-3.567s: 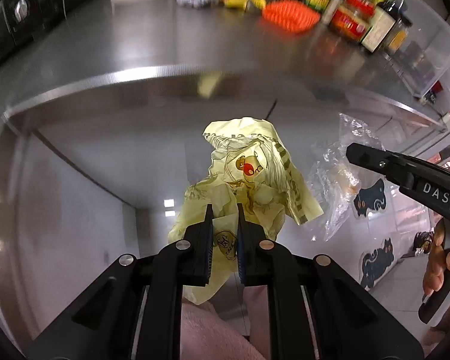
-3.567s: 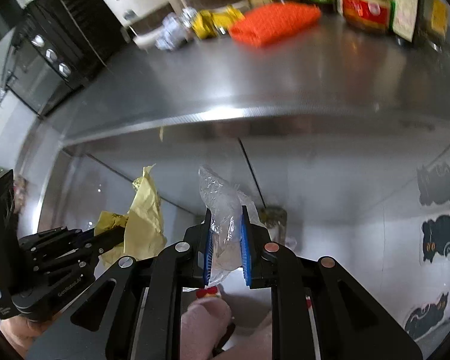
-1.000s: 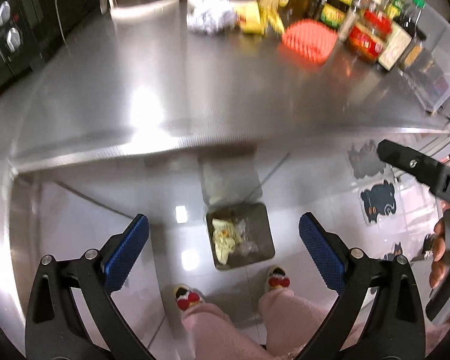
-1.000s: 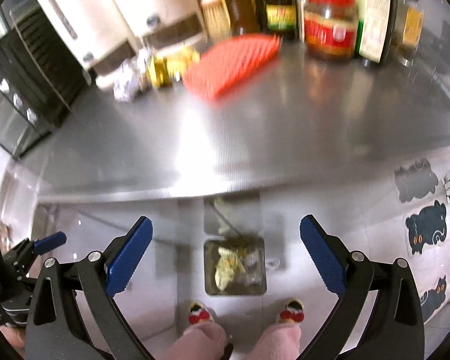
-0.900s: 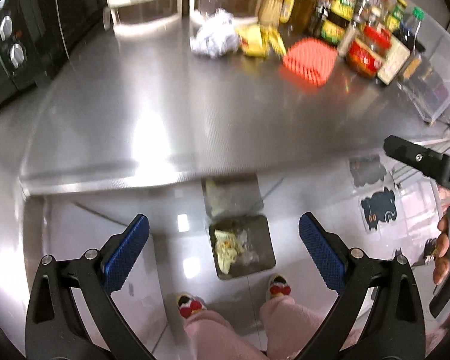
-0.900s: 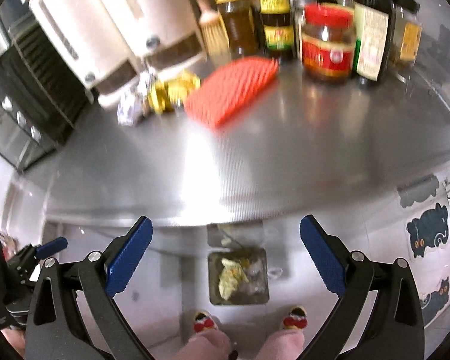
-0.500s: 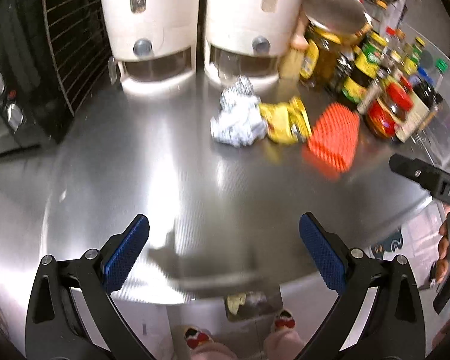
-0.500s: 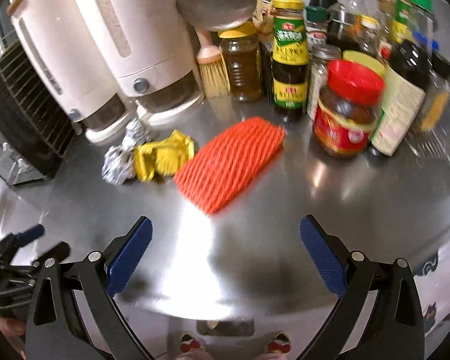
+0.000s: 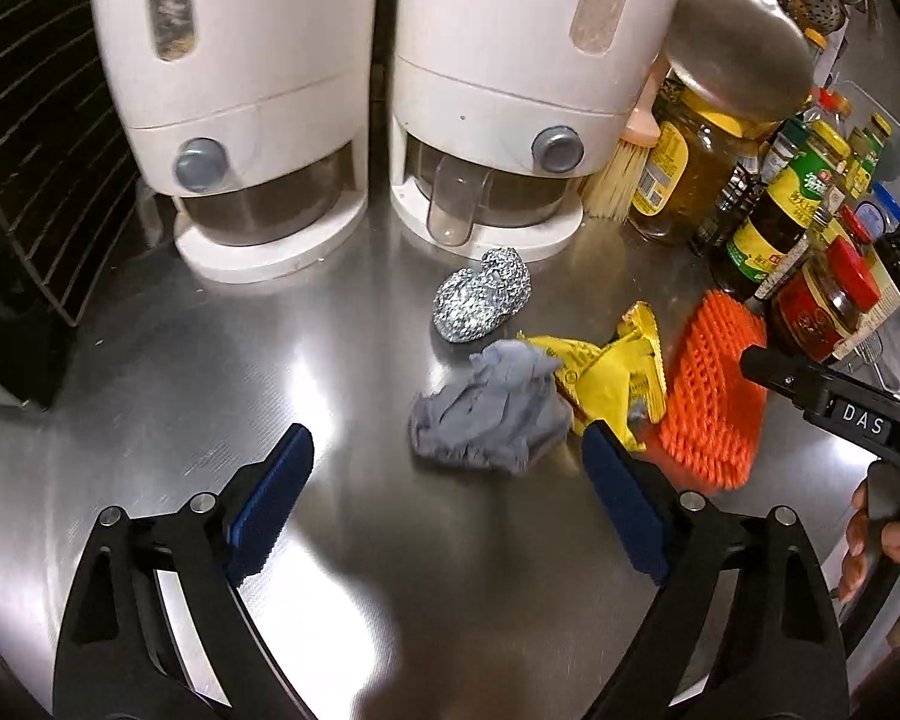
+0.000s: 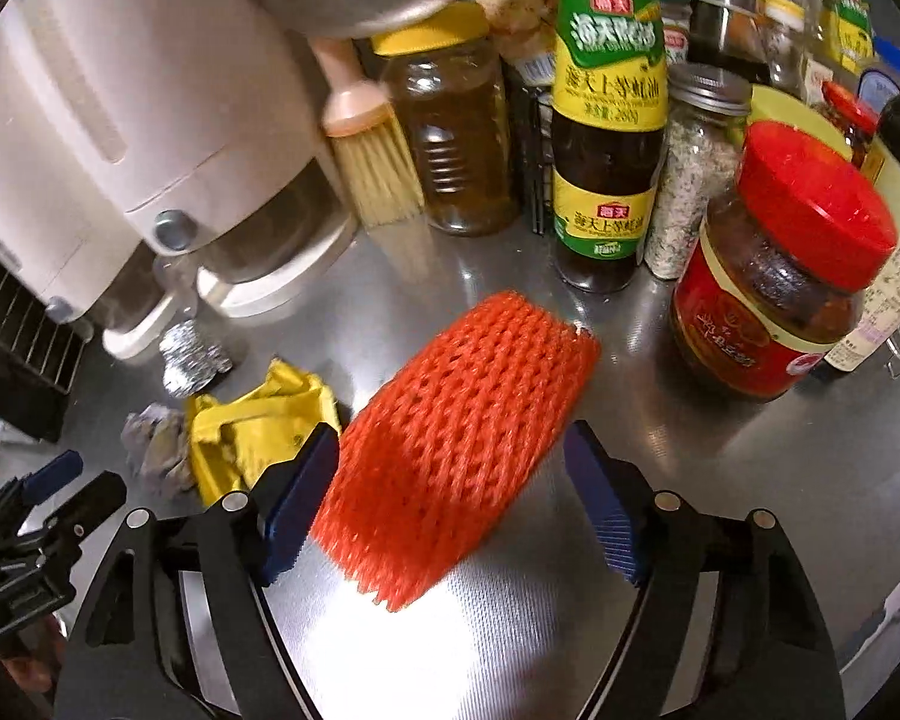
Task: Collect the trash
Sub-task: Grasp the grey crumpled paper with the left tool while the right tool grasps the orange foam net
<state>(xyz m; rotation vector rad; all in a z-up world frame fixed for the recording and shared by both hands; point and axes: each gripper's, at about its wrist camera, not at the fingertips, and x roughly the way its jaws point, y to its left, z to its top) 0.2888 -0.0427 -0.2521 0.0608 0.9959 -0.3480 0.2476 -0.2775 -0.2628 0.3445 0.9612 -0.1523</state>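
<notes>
On the steel counter lie a grey crumpled wad (image 9: 491, 413), a foil ball (image 9: 481, 294), a yellow wrapper (image 9: 606, 373) and an orange foam net (image 9: 713, 396). My left gripper (image 9: 444, 507) is open and empty, its jaws wide, just in front of the grey wad. My right gripper (image 10: 450, 501) is open with the orange foam net (image 10: 450, 456) lying between its jaws, untouched as far as I can see. The yellow wrapper (image 10: 258, 426), foil ball (image 10: 192, 360) and grey wad (image 10: 156, 444) show left of it.
Two white dispensers (image 9: 486, 78) stand at the back. Sauce bottles and jars (image 10: 774, 264) crowd the back right, with a brush (image 10: 372, 162). A black rack (image 9: 30, 138) stands at the left. The right gripper's body (image 9: 834, 408) shows at the left view's right edge.
Both grippers have risen from the floor bin, where the earlier yellow bag and clear plastic were dropped, and moved in over the counter close to the trash. Both stay open.
</notes>
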